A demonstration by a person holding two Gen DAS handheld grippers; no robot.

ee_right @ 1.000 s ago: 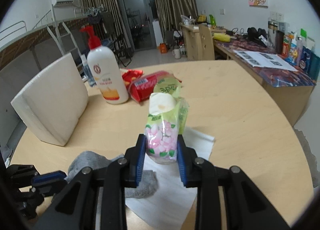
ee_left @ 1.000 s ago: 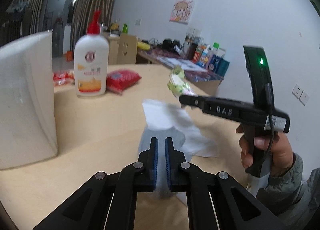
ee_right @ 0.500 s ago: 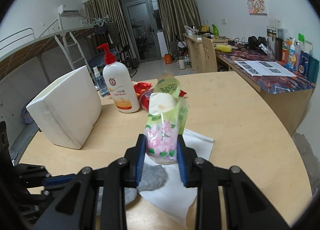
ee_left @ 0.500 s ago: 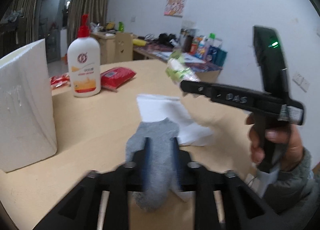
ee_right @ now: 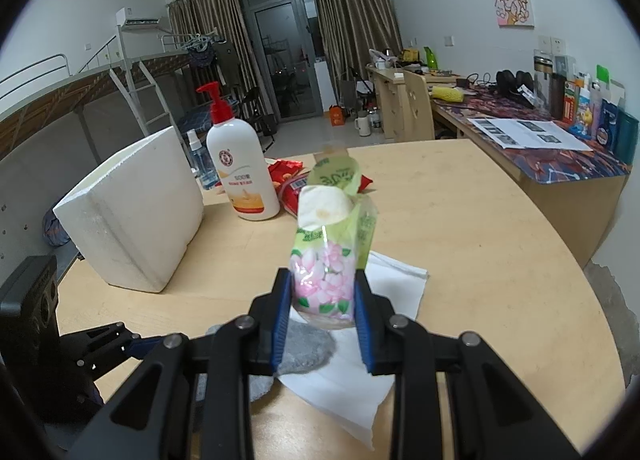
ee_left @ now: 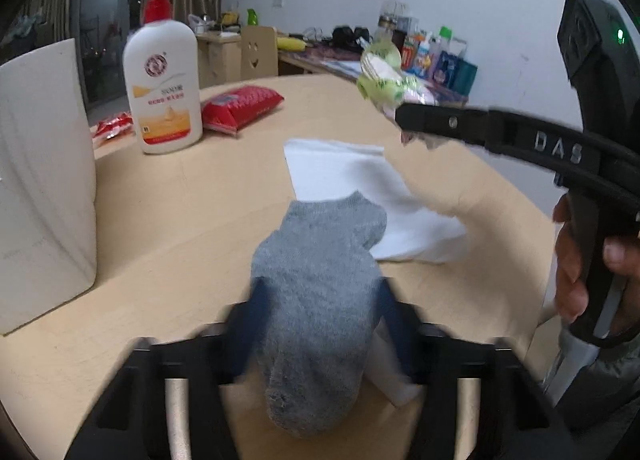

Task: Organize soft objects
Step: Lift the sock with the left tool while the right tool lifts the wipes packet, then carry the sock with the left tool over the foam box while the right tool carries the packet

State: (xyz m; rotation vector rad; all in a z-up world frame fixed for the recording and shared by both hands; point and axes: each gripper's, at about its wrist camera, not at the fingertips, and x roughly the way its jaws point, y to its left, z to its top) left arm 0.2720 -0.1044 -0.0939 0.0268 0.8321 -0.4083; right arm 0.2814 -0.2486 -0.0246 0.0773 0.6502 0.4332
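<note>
A grey sock [ee_left: 316,292] lies on the wooden table between the spread blue fingers of my left gripper [ee_left: 320,324], which is open around it. The sock partly overlaps a white cloth [ee_left: 360,188]. My right gripper [ee_right: 322,312] is shut on a green and pink tissue pack [ee_right: 332,244] and holds it up above the table. In the left wrist view the right gripper [ee_left: 404,122] with the pack [ee_left: 380,76] hangs at the right. The sock [ee_right: 304,348] and white cloth [ee_right: 360,356] also show under the right gripper.
A white foam box [ee_right: 132,216] stands at the left. A white pump bottle [ee_right: 240,172] with a red top and red snack packs [ee_left: 240,106] sit behind. A small spray bottle [ee_right: 198,164] stands by the box. A desk with clutter [ee_right: 560,128] lies beyond the table.
My left gripper has opened from shut and its fingers now straddle the grey sock. My right gripper has lifted the tissue pack higher.
</note>
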